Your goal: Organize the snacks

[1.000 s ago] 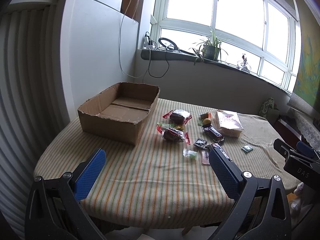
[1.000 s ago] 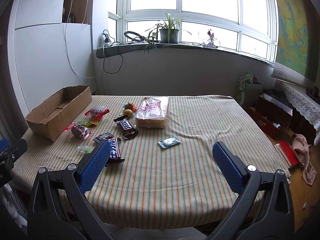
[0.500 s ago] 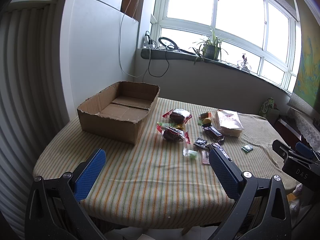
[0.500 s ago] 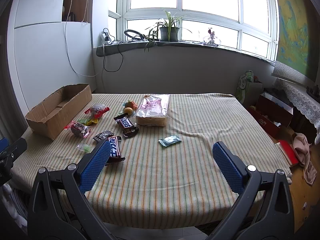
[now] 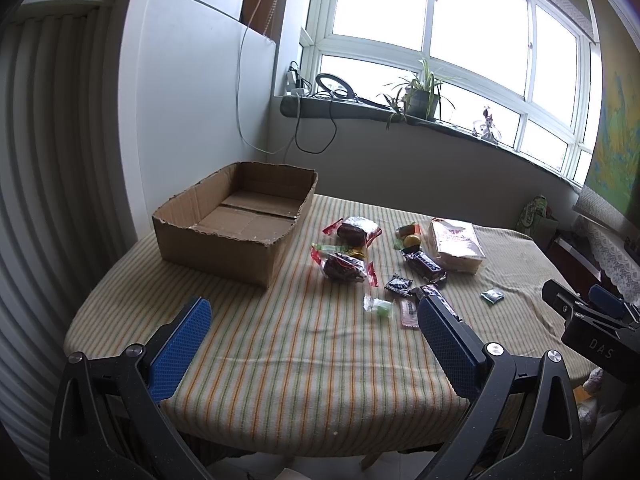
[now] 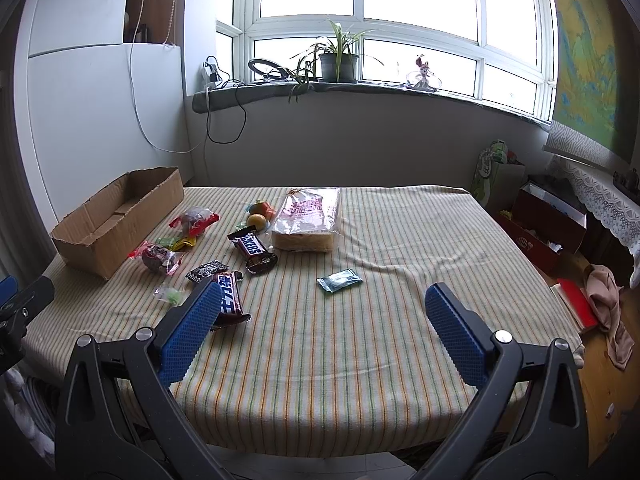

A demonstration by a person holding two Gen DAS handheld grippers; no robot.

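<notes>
An empty cardboard box [image 5: 236, 222] [image 6: 116, 220] stands at the table's left. Snacks lie scattered to its right: two red-wrapped dark cakes [image 5: 344, 267] [image 6: 196, 218], a Snickers bar [image 5: 425, 266] [image 6: 252, 247], a second bar [image 6: 228, 299], a bagged bread loaf [image 5: 456, 242] [image 6: 308, 220], a small green sachet [image 5: 492, 296] [image 6: 339, 280] and a green candy [image 5: 378, 306] [image 6: 168, 294]. My left gripper [image 5: 310, 326] hovers open over the near table edge. My right gripper [image 6: 322, 316] is open too, near the front edge, with nothing between its fingers.
The striped cloth table [image 6: 400, 240] has open room on its right half. A windowsill with a potted plant [image 6: 338, 60] runs behind. Boxes and a cloth [image 6: 604, 296] lie on the floor at the right. A white cabinet wall [image 5: 192, 100] stands behind the box.
Both views have shifted very slightly; the grippers stay open and no snack has moved.
</notes>
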